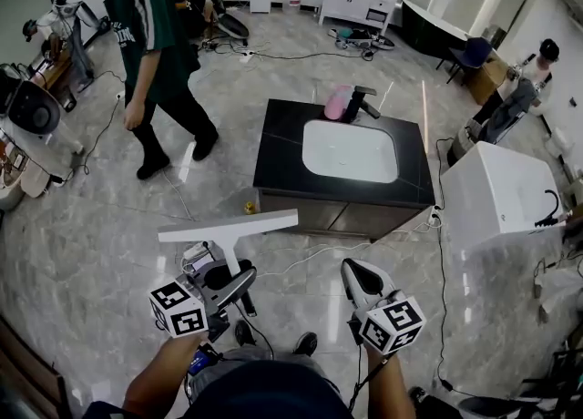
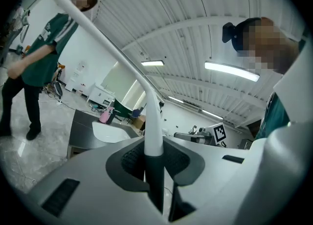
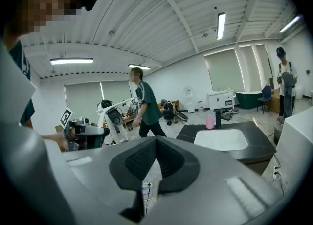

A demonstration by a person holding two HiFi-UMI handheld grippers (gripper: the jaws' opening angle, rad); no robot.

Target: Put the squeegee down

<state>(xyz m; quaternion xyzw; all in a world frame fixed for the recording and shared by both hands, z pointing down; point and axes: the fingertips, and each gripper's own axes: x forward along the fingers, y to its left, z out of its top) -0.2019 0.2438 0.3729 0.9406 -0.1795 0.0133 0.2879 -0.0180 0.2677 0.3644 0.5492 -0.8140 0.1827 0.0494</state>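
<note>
The white squeegee (image 1: pixel 228 226) has a long flat blade across the top of a slim handle that turns dark lower down. My left gripper (image 1: pixel 239 282) is shut on that handle and holds it upright above the floor, near the front of the black counter (image 1: pixel 282 148). In the left gripper view the squeegee (image 2: pixel 152 121) rises from between the pads of the left gripper (image 2: pixel 154 155), its blade slanting up to the left. My right gripper (image 1: pixel 360 273) hangs beside it to the right. In the right gripper view its jaws (image 3: pixel 156 143) meet with nothing between them.
The counter holds a white basin (image 1: pixel 351 151), with a pink bottle (image 1: pixel 337 103) and a dark faucet at its far edge. A person in a green shirt (image 1: pixel 150 35) walks at the left. A white cabinet (image 1: pixel 496 194) stands at the right, and cables cross the marble floor.
</note>
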